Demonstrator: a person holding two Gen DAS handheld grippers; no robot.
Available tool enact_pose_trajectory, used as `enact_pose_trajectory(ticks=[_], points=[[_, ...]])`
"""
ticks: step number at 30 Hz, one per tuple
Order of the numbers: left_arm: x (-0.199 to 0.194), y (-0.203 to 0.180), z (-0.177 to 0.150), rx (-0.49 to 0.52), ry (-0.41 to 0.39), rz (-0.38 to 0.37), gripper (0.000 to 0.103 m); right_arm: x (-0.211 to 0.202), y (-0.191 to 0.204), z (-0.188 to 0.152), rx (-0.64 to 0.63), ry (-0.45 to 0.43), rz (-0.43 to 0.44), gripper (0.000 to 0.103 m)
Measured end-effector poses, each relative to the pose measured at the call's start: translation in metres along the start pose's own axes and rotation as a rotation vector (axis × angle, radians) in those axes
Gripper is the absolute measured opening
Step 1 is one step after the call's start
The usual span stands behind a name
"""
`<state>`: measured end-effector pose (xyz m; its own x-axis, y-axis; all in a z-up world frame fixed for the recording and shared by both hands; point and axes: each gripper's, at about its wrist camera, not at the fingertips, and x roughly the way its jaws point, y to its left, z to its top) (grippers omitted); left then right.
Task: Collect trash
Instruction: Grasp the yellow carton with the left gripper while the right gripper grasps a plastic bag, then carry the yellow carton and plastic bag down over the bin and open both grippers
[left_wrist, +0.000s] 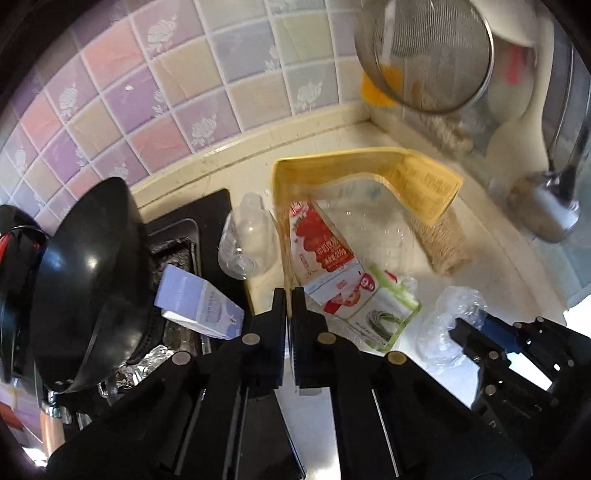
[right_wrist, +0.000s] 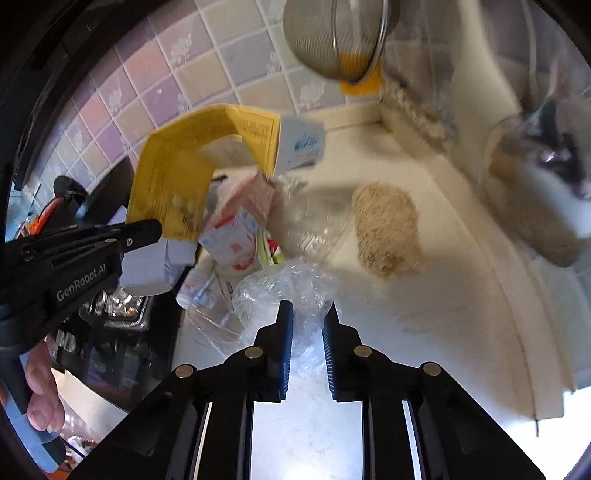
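Your left gripper (left_wrist: 289, 295) is clamped on the near edge of the yellow box (left_wrist: 332, 171), which juts far over the counter (right_wrist: 461, 295). Your right gripper (right_wrist: 308, 314), jaws narrow, pinches a crumpled clear bag (right_wrist: 280, 288) w/ film between the pads. Strawberry carton (left_wrist: 321, 243) & clear bottle (left_wrist: 243, 240) lie just beyond the left tips; wok (left_wrist: 88, 280) far left.

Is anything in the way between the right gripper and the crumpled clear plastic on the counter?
Nothing visible stands between them. The crumpled clear plastic is pinched between the fingers of the right gripper. The yellow carton, held by the left gripper, hangs off to the left in the right wrist view, clear of that grip.
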<state>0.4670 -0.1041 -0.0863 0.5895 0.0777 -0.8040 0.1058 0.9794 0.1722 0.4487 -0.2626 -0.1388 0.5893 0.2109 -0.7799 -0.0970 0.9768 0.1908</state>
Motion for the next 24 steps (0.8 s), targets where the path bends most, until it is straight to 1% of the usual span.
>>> enact_pose_trajectory(ticks=[6, 9, 13, 19, 24], points=[[-0.041, 0.012, -0.007, -0.025, -0.053, -0.048, 0.001, -0.052, 0.011, -0.003, 0.019, -0.077, -0.013, 0.014], [-0.068, 0.018, -0.015, -0.028, -0.084, -0.070, 0.001, -0.080, 0.020, -0.005, 0.019, -0.111, -0.005, 0.014], [-0.108, 0.028, -0.029, -0.022, -0.125, -0.106, 0.001, -0.116, 0.038, -0.017, 0.002, -0.154, -0.021, 0.013], [-0.171, 0.043, -0.068, -0.008, -0.176, -0.155, 0.001, -0.173, 0.073, -0.047, -0.011, -0.199, -0.034, 0.013], [-0.212, 0.063, -0.109, -0.019, -0.189, -0.188, 0.001, -0.214, 0.099, -0.081, -0.004, -0.210, -0.054, 0.013]])
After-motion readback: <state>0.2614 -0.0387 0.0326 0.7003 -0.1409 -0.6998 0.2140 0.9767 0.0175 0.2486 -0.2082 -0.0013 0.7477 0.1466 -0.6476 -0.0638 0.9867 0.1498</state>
